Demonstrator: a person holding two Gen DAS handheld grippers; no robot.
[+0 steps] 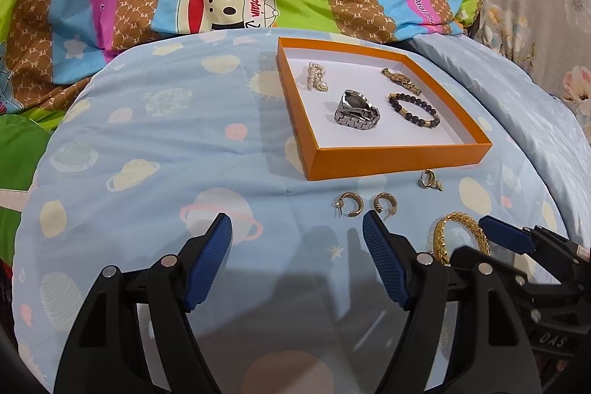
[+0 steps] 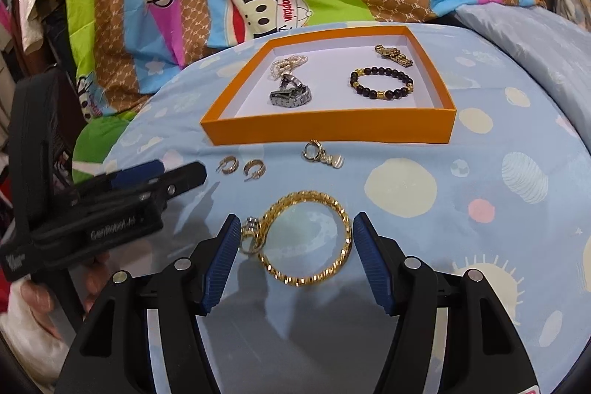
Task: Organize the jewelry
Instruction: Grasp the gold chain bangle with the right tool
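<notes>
Right tool spread wide, gold bangle flat on bed between its pads, untouched.
Left tool apart, two hoop earrings just ahead; orange tray beyond, its near wall facing both tools, beaded bracelet lying flat inside.

Left tongs hang spread above a planet-print bed, just short of two gold hoop earrings. An orange tray beyond holds a steel watch, beaded bracelet and pearls. A gold chain bracelet lies right.
</notes>
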